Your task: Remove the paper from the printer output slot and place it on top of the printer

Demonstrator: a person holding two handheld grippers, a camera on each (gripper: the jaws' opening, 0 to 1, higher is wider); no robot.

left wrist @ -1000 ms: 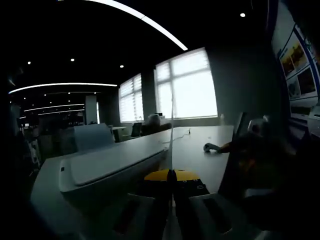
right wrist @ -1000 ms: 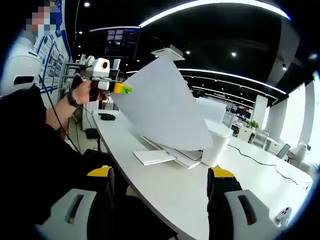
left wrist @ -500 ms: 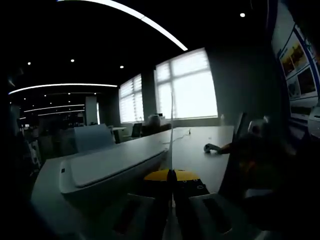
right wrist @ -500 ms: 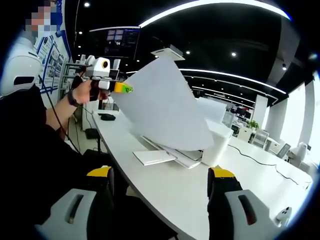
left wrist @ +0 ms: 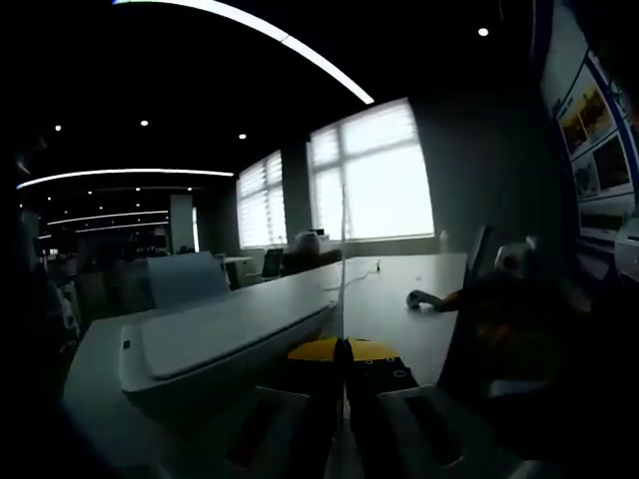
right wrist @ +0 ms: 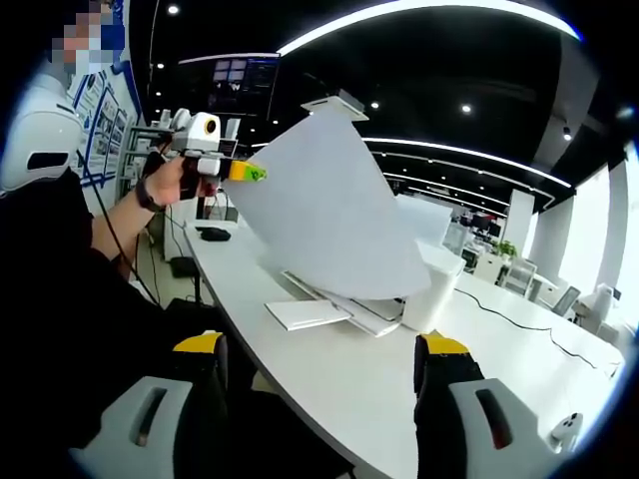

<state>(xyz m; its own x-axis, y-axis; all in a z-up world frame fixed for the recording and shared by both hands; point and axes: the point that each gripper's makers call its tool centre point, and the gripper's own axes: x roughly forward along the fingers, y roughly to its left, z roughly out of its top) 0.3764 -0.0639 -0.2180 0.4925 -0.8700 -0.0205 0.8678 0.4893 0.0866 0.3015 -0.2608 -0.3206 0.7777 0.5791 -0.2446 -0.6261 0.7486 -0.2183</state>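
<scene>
My left gripper (right wrist: 245,175) pinches the paper sheet (right wrist: 324,215) upright, long axis slanting down toward the printer (right wrist: 389,289); my right gripper (right wrist: 319,371) gapes.

Open-plan office, dark ceiling (right wrist: 449,60) with recessed spots and curved light strips (right wrist: 399,12). Long white desk (right wrist: 349,369) runs from 7 toward 3 o'clock in the right gripper view. Bright blinded windows (left wrist: 374,170) at 12 o'clock in the left gripper view; posters (left wrist: 594,120) at 2 o'clock.
</scene>
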